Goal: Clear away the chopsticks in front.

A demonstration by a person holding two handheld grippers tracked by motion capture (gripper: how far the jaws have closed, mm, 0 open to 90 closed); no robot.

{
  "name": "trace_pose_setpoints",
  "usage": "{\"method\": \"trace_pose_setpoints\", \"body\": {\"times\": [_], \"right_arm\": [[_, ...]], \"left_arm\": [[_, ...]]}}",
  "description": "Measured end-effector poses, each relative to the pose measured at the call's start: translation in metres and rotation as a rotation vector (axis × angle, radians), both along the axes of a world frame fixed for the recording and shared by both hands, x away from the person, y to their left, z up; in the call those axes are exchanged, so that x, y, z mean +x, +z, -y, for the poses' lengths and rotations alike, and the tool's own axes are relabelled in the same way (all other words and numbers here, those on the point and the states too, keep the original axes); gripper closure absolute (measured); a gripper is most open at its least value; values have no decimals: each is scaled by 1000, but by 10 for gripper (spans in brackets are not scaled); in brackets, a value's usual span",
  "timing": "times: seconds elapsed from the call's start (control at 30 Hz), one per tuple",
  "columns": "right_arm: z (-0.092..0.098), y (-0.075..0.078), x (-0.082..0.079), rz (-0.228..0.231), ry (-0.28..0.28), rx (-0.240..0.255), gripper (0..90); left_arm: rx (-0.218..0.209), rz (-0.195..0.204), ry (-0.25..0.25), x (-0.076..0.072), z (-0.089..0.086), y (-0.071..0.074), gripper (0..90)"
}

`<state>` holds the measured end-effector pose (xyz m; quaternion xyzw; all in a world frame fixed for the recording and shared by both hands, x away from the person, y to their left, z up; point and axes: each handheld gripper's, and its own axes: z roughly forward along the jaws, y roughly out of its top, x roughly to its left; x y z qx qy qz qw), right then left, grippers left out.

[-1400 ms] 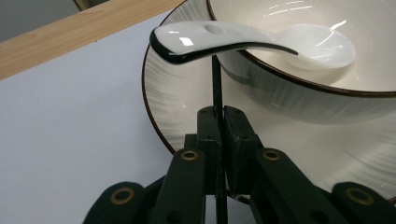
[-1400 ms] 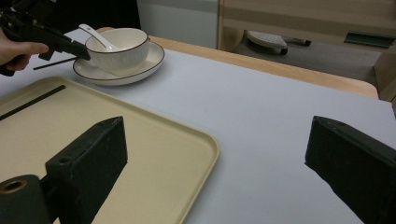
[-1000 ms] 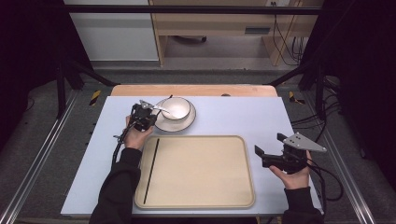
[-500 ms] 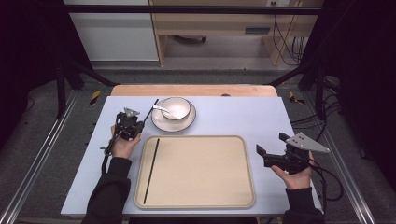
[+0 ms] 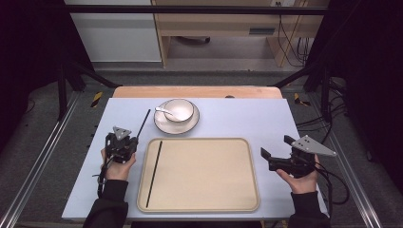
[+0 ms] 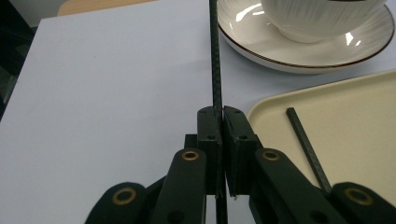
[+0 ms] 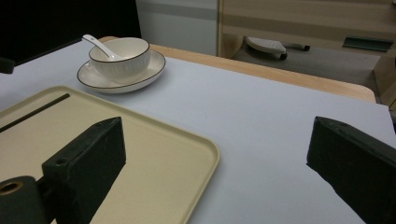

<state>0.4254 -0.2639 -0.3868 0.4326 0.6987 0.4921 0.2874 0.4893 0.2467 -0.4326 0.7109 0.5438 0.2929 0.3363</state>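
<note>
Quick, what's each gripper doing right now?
Left gripper: closed on a black chopstick.
Right gripper: open, holding nothing.

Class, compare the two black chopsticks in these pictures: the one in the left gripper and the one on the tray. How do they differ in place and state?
The held chopstick is clamped between the shut jaws of the left gripper; the tray chopstick lies free, gripped by nothing.
The held chopstick is over the blue table, its far end near the plate; the tray chopstick rests inside the beige tray, along its left side.
Both are thin, straight and black.
</note>
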Motion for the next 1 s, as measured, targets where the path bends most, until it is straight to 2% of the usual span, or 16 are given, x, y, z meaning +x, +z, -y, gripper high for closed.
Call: {"method": "trace_pose_setpoints", "body": {"times": [0.1,0.2,0.27,0.3,0.37,0.4,0.6,0.73,0.83,1.0], "right_arm": [[1,0,0,1,-1,-4,46],[1,1,-1,4,-2,4,47],[2,1,-1,5,0,9,47],[2,2,-1,5,0,10,48],[1,2,-2,6,3,10,48],[1,2,-2,5,3,10,48],[1,2,-2,7,4,10,48],[1,3,-2,8,4,13,49],[1,3,-2,8,5,12,49],[-1,3,-3,13,9,5,50]], "left_arm": [[-14,9,22,-14,1,4,856],[-57,29,38,-28,5,8,856],[-36,44,53,-36,11,8,856],[-39,48,64,-40,13,8,856],[-63,48,87,-47,14,8,856],[-93,53,111,-54,16,6,856],[-97,77,118,-71,26,0,856],[-105,116,111,-86,39,-1,855],[-105,130,111,-92,45,0,856],[-128,152,111,-104,56,-1,856]]}}
